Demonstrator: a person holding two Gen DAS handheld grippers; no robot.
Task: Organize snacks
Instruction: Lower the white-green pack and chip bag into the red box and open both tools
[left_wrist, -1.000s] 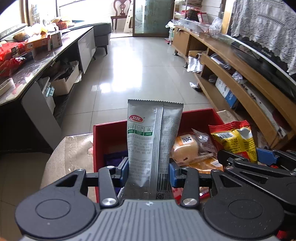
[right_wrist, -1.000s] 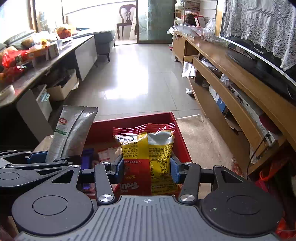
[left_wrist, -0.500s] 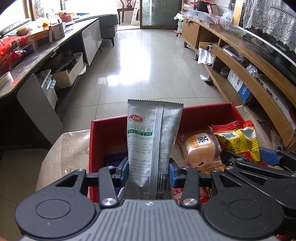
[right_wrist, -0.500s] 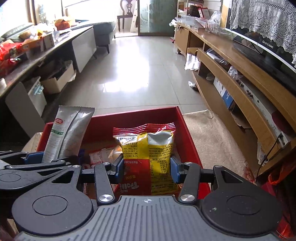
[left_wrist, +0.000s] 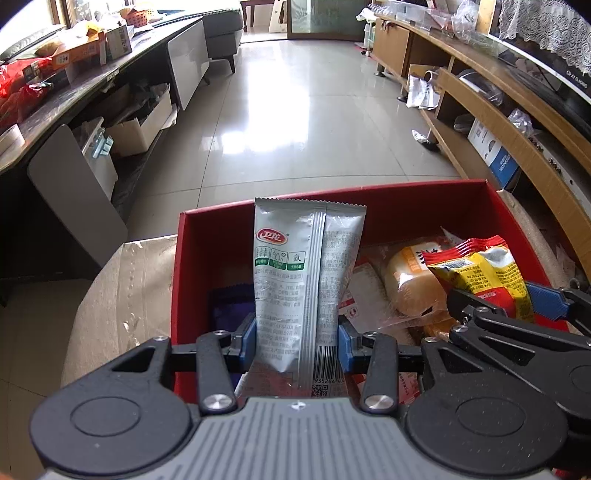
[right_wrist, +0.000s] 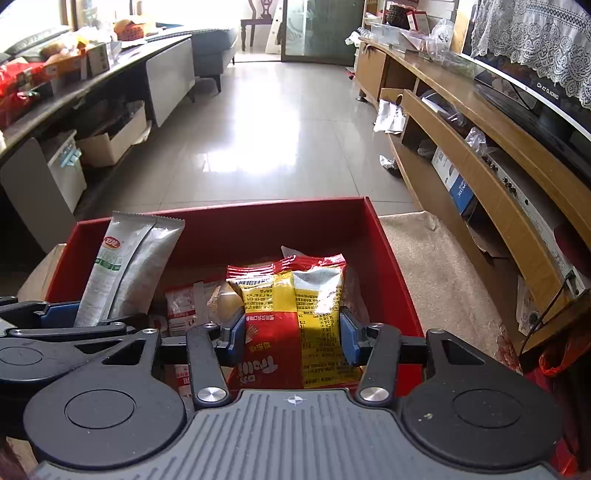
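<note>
The left gripper (left_wrist: 296, 345) clamps a tall silver-grey snack pouch (left_wrist: 295, 273) upright over the left part of the red box (left_wrist: 332, 214); to its right the right gripper (right_wrist: 293, 341) pinches a yellow-and-red packet (right_wrist: 295, 317). Only the left wrist view shows the dark blue packet (left_wrist: 229, 306) beneath the pouch. Both grippers point level over the box's near edge.

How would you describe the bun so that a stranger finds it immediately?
Look inside the red box. The bun lies between the upright silver packet and the yellow-red bag. Only it is a round, golden bread in clear wrapping.
</note>
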